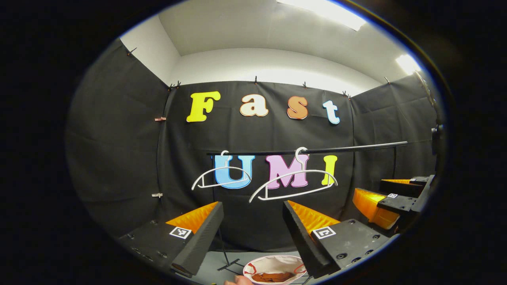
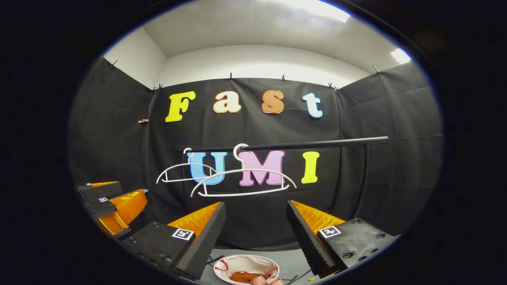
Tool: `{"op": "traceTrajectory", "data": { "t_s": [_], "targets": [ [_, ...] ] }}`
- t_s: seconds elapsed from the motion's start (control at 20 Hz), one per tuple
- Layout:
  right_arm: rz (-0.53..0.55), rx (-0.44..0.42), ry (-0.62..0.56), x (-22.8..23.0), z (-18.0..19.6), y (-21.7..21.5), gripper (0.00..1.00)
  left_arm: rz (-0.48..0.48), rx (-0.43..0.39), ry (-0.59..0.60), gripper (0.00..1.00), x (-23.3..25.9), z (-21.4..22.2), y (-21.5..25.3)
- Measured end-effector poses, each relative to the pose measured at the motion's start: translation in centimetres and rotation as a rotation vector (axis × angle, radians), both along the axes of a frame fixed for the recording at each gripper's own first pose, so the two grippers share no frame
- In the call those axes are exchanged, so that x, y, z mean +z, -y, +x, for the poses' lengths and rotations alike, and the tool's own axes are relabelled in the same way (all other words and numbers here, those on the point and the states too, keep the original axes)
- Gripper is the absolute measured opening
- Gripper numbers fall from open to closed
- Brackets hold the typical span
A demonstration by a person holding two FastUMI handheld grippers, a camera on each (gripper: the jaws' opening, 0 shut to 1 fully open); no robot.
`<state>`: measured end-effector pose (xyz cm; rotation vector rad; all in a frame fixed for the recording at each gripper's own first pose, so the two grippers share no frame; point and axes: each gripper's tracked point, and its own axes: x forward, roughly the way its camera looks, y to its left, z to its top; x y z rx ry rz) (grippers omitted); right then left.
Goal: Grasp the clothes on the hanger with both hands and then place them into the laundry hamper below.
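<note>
Clothes [image 1: 273, 277] lie in hamper [image 1: 253, 266] below two bare hangers [image 1: 293, 184].

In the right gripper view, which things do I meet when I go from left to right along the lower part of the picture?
Left gripper → right gripper's left finger → laundry hamper with brown clothes → right gripper's right finger.
</note>
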<state>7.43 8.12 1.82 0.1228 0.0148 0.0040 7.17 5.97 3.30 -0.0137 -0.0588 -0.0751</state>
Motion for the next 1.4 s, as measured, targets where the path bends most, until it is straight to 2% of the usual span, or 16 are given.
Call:
{"op": "traceTrajectory", "data": {
  "t_s": [0.05,0.25,0.3,0.4,0.5,0.55,0.6,0.7,0.8,0.9,0.95,1.0,1.4],
  "targets": [
    [-0.004,-0.002,0.003,0.0,-0.1,0.1,1.00,-0.003,-0.005,0.003,0.95,0.1,0.0,0.1],
    [-0.008,-0.001,0.005,0.1,0.0,0.1,0.98,0.001,-0.002,-0.001,0.95,-0.1,0.1,0.2],
    [-0.006,-0.002,0.004,0.1,0.0,0.1,0.98,0.000,-0.002,-0.001,0.92,-0.1,0.0,0.3],
    [-0.005,0.001,-0.001,-0.1,0.1,0.1,1.00,-0.002,-0.002,0.000,0.95,-0.2,0.0,0.4],
    [-0.005,0.003,-0.003,-0.2,0.1,0.1,0.98,-0.001,-0.004,-0.003,0.92,-0.3,0.0,0.5],
    [-0.007,0.001,-0.002,-0.3,0.1,0.1,0.98,-0.001,-0.005,-0.004,0.95,-0.3,0.0,0.5],
    [-0.008,0.000,-0.003,-0.2,0.1,0.1,0.98,-0.001,-0.005,-0.004,0.92,-0.3,0.1,0.5],
    [-0.010,0.000,-0.002,-0.2,0.1,0.1,0.98,0.003,-0.001,-0.005,0.95,-0.4,0.2,0.5],
    [-0.013,0.001,0.000,-0.1,0.1,0.1,0.98,0.011,0.001,-0.011,0.92,-0.6,0.2,0.5],
    [-0.013,0.002,0.006,0.1,0.2,0.1,0.98,0.014,-0.001,-0.011,0.95,-0.7,0.2,0.7],
    [-0.012,0.003,0.009,0.2,0.2,0.1,0.98,0.015,-0.002,-0.011,0.92,-0.7,0.2,0.9],
    [-0.012,0.005,0.010,0.2,0.2,0.1,0.98,0.015,-0.004,-0.012,0.95,-0.6,0.2,1.0],
    [-0.018,0.007,-0.002,-0.4,0.4,0.3,1.00,0.019,-0.009,-0.020,0.95,-0.9,0.4,1.5]
  ]
}}
